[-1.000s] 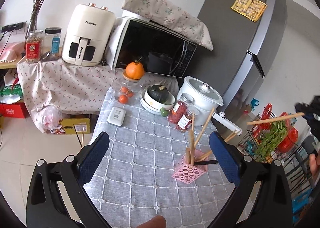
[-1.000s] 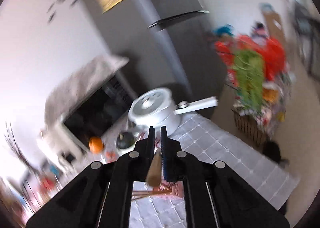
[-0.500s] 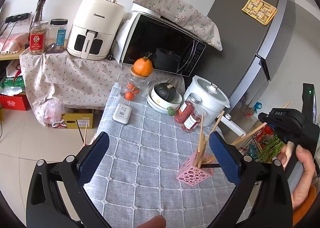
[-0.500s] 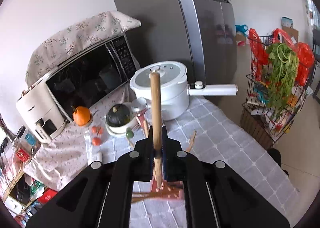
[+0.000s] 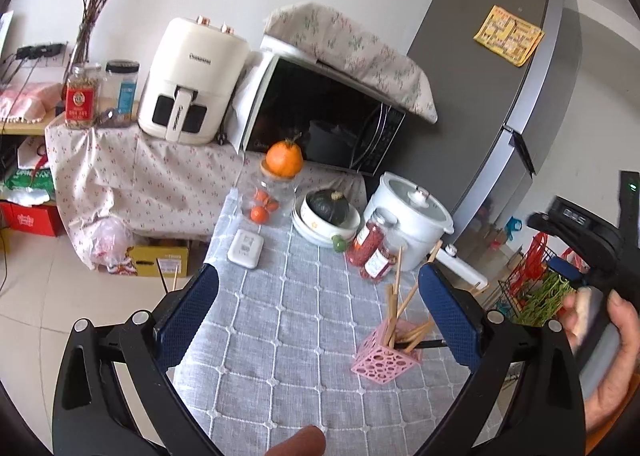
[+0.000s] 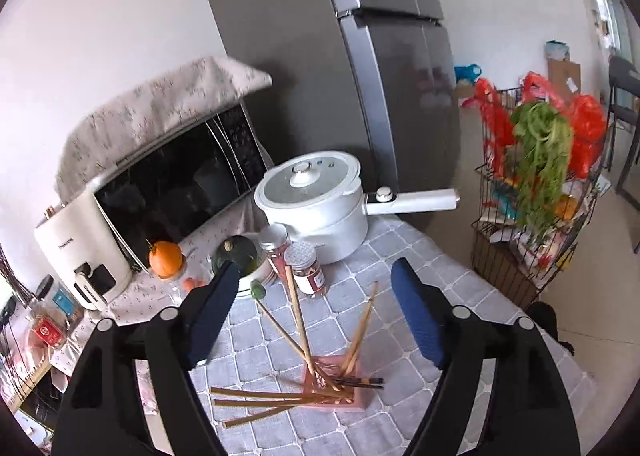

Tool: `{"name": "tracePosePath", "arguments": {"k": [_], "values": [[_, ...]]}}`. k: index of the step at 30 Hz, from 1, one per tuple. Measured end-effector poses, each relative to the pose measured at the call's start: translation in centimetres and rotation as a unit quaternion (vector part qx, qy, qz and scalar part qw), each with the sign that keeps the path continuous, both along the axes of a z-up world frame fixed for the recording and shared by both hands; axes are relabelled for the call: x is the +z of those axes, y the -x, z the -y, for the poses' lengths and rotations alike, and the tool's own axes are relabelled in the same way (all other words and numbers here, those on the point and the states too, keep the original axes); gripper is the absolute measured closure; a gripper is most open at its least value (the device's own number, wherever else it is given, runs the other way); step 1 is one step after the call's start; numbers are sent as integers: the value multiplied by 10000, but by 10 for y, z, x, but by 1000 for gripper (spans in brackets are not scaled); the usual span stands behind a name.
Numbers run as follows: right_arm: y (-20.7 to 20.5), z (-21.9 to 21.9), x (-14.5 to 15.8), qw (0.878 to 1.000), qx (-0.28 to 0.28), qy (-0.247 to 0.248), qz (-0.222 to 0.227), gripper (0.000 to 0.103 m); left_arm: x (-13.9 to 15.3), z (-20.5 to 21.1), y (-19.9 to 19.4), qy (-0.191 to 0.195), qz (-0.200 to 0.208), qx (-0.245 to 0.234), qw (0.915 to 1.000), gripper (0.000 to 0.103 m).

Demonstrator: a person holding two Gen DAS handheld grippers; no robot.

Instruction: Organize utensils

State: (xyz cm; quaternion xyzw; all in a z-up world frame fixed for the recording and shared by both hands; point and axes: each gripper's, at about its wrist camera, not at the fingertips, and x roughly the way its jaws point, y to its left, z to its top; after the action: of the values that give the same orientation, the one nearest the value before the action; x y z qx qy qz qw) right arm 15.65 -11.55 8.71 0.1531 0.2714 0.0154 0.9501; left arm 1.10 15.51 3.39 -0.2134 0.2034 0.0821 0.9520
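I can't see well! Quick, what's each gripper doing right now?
Left gripper: open, holding nothing.
Right gripper: jaws opening, nothing between them, above the pink holder.

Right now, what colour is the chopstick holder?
Pink, with round cutouts; the holder shows best in the left wrist view.

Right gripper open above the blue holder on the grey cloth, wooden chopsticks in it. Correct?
Not quite: the holder is pink, not blue, as the right wrist view shows. The rest holds: the right gripper is over it with jaws opening and nothing between them, and wooden chopsticks stand in it on the grey cloth.
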Motion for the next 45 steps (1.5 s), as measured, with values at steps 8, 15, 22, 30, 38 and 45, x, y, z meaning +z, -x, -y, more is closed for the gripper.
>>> {"name": "tracePosePath", "arguments": {"k": [8, 15, 22, 30, 38, 45], "values": [[116, 34, -1, 9922, -663, 439, 959, 7, 26, 46, 34, -1072, 794, 140, 9910, 7], [167, 54, -41, 9796, -1343, 1462, 322, 7, 33, 107, 62, -1565, 1028, -253, 9820, 7], [204, 86, -59, 9780, -1722, 1167, 132, 7, 13, 141, 63, -1643, 620, -646, 9823, 7], [217, 83, -62, 9721, -1805, 1480, 223, 7, 4, 151, 61, -1905, 392, -804, 9776, 7], [209, 80, -65, 9749, -1705, 1428, 105, 7, -3, 150, 53, -1872, 238, -800, 9788, 7], [205, 78, -68, 9783, -1578, 1346, 3, 7, -7, 154, 47, -1906, 146, -834, 9780, 7]]}}
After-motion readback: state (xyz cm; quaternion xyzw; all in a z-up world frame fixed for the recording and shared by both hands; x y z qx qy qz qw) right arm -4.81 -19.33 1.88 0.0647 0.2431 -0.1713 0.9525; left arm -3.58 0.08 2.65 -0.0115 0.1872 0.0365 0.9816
